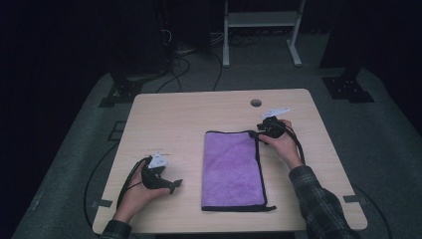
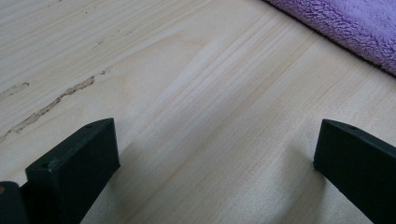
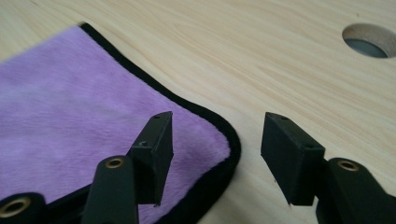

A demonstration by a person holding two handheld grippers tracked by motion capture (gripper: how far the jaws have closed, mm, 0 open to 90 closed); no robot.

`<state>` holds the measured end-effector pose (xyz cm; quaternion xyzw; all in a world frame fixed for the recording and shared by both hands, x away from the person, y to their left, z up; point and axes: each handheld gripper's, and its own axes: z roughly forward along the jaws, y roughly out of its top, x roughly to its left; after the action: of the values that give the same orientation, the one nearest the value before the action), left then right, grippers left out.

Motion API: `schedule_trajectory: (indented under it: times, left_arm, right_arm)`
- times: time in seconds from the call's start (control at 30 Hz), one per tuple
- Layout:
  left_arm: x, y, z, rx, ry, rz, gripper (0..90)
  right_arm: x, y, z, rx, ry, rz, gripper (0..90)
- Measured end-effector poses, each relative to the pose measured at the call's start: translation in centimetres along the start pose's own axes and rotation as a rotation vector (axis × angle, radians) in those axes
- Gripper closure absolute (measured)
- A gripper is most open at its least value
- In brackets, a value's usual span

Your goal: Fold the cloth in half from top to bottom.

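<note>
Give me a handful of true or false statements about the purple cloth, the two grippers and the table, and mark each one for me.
1. The purple cloth lies flat on the wooden table. True.
2. The right gripper is clamped shut on the cloth's corner. False: its jaws stand apart, one over the black-edged corner and one over bare wood.
3. The left gripper is open over bare wood, with the cloth off to one side. True.
4. The cloth is crumpled into a ball. False: it is spread out as a neat rectangle.
5. The table has a round hole near its far edge. True.
6. The left gripper holds the cloth's near corner. False: nothing is between its jaws.
</note>
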<state>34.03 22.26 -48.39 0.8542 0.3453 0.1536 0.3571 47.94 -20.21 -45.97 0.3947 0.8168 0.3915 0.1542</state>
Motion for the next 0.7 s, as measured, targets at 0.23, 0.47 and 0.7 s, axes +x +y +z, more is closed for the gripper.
schedule_trajectory:
  times: [0.23, 0.47, 0.7]
  left_arm:
    - [0.0, 0.0, 0.0, 0.000, 0.000, 0.001, 0.0]
    - [0.2, 0.1, 0.0, -0.014, 0.006, -0.007, 3.0]
    - [0.9, 1.6, 0.3, -0.029, -0.003, -0.045, 12.1]
  right_arm:
    - [-1.0, -0.9, 1.6, 0.023, -0.011, 0.012, 39.3]
    - [-1.4, -1.5, 1.8, 0.004, -0.010, -0.005, 31.0]
    - [-1.4, -1.4, 1.9, 0.006, -0.008, -0.009, 30.0]
